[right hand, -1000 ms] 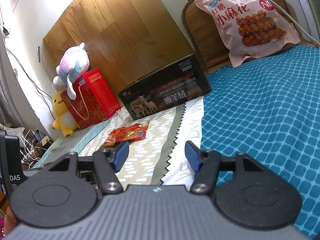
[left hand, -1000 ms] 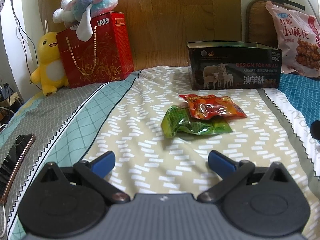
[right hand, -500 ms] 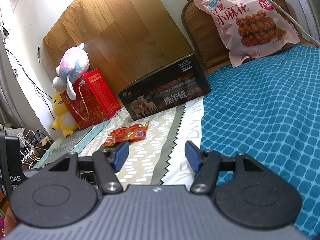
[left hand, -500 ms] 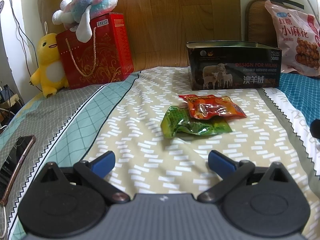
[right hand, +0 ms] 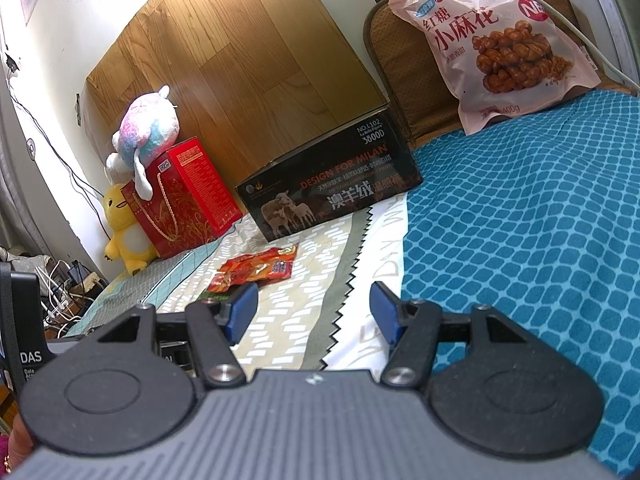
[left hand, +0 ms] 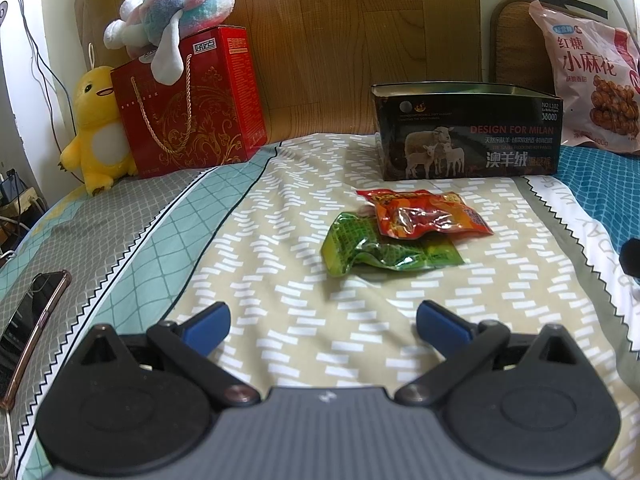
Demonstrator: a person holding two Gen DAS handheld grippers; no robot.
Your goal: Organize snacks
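Observation:
A red snack packet (left hand: 428, 214) lies on the bedspread, overlapping a green snack packet (left hand: 376, 250) just in front of it. Behind them stands an open black tin box (left hand: 466, 136) with sheep printed on its side. My left gripper (left hand: 322, 322) is open and empty, low over the bed, short of the packets. My right gripper (right hand: 312, 306) is open and empty, to the right of the red packet (right hand: 258, 268); the black box (right hand: 328, 192) stands beyond. A large pink bag of twisted snacks (right hand: 494, 40) leans at the back right.
A red gift box (left hand: 188, 104) with a plush toy (left hand: 180, 8) on top and a yellow duck plush (left hand: 94, 128) stand at the back left. A phone (left hand: 28, 320) lies on the bed at the left edge. A wooden board (left hand: 340, 40) backs the bed.
Nothing has moved on the bed. The left view has shifted very slightly; both grippers remain open.

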